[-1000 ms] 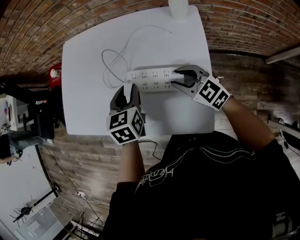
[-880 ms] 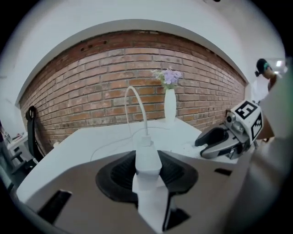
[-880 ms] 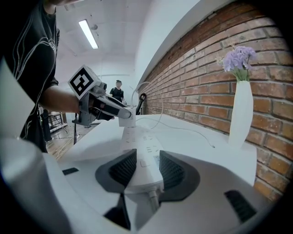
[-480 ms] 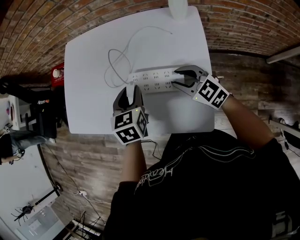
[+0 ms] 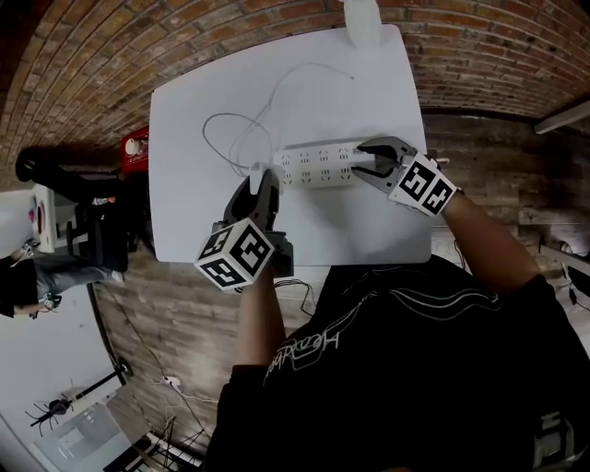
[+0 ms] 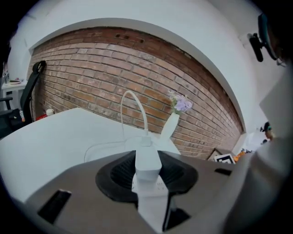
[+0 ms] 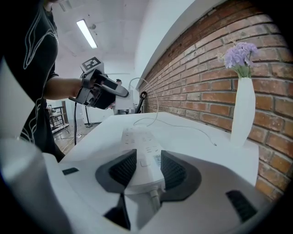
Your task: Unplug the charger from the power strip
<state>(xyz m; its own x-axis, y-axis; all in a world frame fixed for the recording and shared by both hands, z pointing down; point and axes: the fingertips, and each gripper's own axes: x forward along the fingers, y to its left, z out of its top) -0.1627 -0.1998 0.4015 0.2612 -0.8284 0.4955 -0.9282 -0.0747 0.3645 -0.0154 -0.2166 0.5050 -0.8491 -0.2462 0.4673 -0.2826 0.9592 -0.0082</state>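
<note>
Head view first: where was the charger?
— Between the jaws of my left gripper (image 5: 258, 182). I had the pads clamped on the white charger (image 5: 254, 170), which was out of its socket, just off the left end of the power strip (image 5: 318, 164) and a little to the near side. Its thin white cable (image 5: 309, 66) ran in loops across the white table (image 5: 184, 184) towards the far edge.
— Was it clear of the power strip?
— Yes. In the right gripper view my left gripper (image 7: 103, 93) hung in the air above the tabletop, well apart from the power strip (image 7: 137, 137).
— What did the left gripper view give you?
— The charger (image 6: 147, 157) stood upright in the middle with a ribbed black pad pressed to each side, and the cable (image 6: 143, 119) arched up from its top. Past it stood a white vase (image 6: 170, 124) with purple flowers, against the brick wall (image 6: 91, 59).
— And your right hand?
— My right gripper (image 5: 367, 159) was closed on the right end of the power strip, one jaw on its far long side and the other on its near one. In its own view my right gripper (image 7: 147, 157) had both pads hugging that end, where the cord (image 7: 154, 198) came out towards the camera. The power strip lay flat on the table, running away from the jaws.
— Where was the vase from above?
— At the table's far edge (image 5: 362, 23), well apart from both my grippers.
</note>
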